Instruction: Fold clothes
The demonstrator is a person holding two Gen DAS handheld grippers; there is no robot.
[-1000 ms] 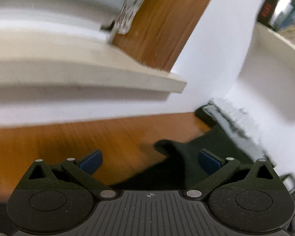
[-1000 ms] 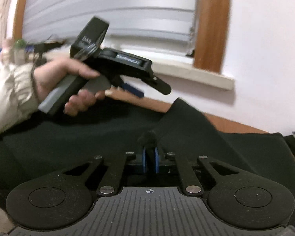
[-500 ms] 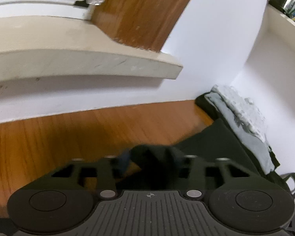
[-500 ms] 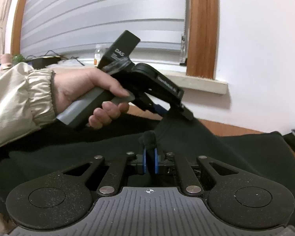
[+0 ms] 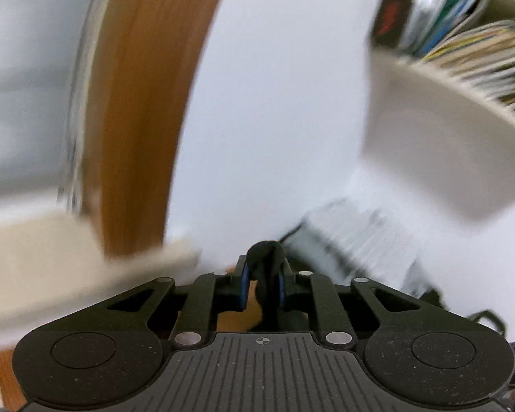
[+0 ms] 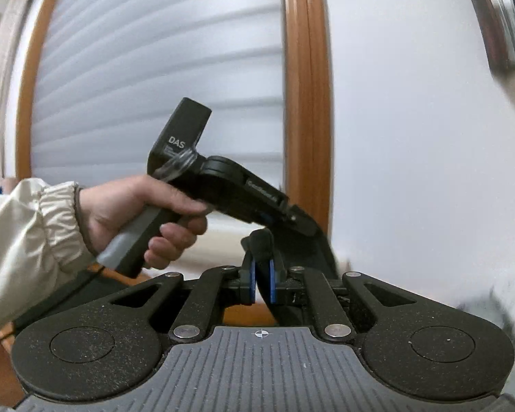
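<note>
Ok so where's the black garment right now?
The black garment is pinched in both hand-held grippers: a bunched fold sits between the right one's blue pads, low centre of the right wrist view, while the closing left one presses another fold.

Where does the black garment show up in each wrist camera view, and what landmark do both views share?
Left wrist: the black garment bunches at bottom centre, between the closing jaws of the left gripper, pads pressing it.
Right wrist: the garment sits at bottom centre, pinched in the right gripper, running up to the left gripper.
Shared landmark: the wooden window frame.
</note>
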